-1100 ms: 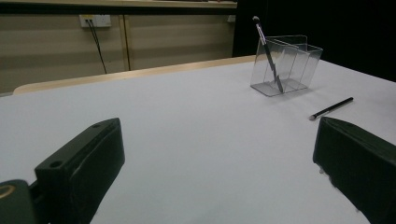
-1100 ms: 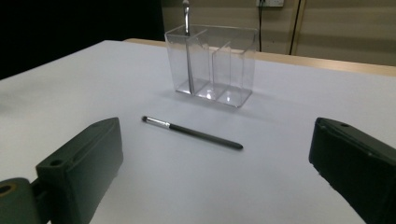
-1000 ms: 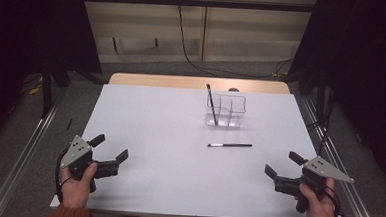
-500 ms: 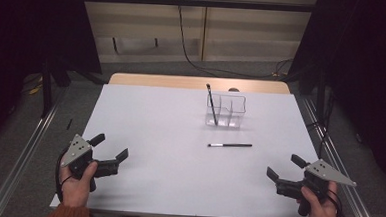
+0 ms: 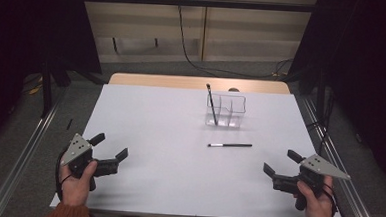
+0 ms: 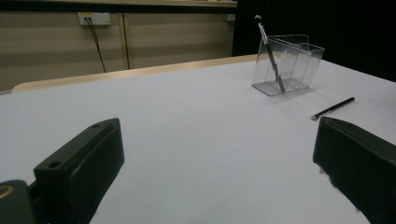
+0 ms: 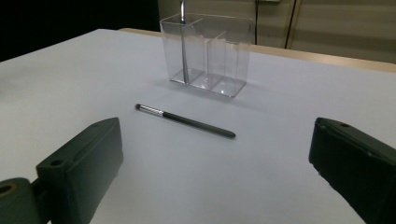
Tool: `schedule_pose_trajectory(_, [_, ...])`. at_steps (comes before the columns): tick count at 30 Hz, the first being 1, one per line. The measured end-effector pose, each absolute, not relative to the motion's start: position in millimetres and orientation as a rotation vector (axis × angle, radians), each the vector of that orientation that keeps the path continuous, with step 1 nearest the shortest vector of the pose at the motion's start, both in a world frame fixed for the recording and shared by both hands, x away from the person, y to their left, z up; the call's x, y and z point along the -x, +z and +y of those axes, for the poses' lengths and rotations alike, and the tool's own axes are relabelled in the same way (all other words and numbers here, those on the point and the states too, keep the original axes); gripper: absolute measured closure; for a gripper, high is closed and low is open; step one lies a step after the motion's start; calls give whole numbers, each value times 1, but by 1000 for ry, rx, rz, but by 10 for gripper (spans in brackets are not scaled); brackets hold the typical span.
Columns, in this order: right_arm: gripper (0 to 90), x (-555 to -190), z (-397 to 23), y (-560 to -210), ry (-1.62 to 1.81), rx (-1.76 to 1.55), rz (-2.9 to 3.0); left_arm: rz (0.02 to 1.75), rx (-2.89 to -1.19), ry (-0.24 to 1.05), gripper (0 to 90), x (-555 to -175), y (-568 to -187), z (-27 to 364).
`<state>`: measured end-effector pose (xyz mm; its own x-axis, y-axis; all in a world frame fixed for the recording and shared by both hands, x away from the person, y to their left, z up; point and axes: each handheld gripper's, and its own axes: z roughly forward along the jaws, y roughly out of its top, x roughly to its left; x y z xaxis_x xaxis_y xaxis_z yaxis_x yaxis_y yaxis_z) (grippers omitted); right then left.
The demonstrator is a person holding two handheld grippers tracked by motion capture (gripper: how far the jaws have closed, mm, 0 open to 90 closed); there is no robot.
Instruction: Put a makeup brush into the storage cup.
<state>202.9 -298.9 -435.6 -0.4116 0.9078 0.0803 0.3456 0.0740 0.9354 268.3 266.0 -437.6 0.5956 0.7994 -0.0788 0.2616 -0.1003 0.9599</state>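
A brush (image 5: 230,145) lies loose on the tabletop (image 5: 155,121) — nothing blocks it; the clear organizer (image 5: 225,110) holds another brush (image 5: 211,104) upright in its left compartment. Both the left gripper (image 5: 111,152) and the right gripper (image 5: 279,163) are spread, empty.

Both grippers sit low at the near edge of a white table (image 5: 144,136), jaws spread wide with bare tabletop between them. Ahead of the left gripper (image 5: 109,153) the surface lies open a long way; a clear divided holder (image 6: 288,64) stands far off to its front right, a brush (image 6: 269,51) leaning upright inside. Ahead of the right gripper (image 5: 282,168), a loose brush (image 7: 184,121) lies flat across the path, well apart from the jaws, open surface all around it. Just beyond it stands the holder, blocking the way farther forward.
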Motion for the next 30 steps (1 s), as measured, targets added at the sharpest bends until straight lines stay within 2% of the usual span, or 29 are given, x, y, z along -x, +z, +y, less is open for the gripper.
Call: schedule_pose_trajectory(30, [26, -264, -263, -407, 1456, -1107, 1859, 887, -1669, 597, 20, -260, -438, 265])
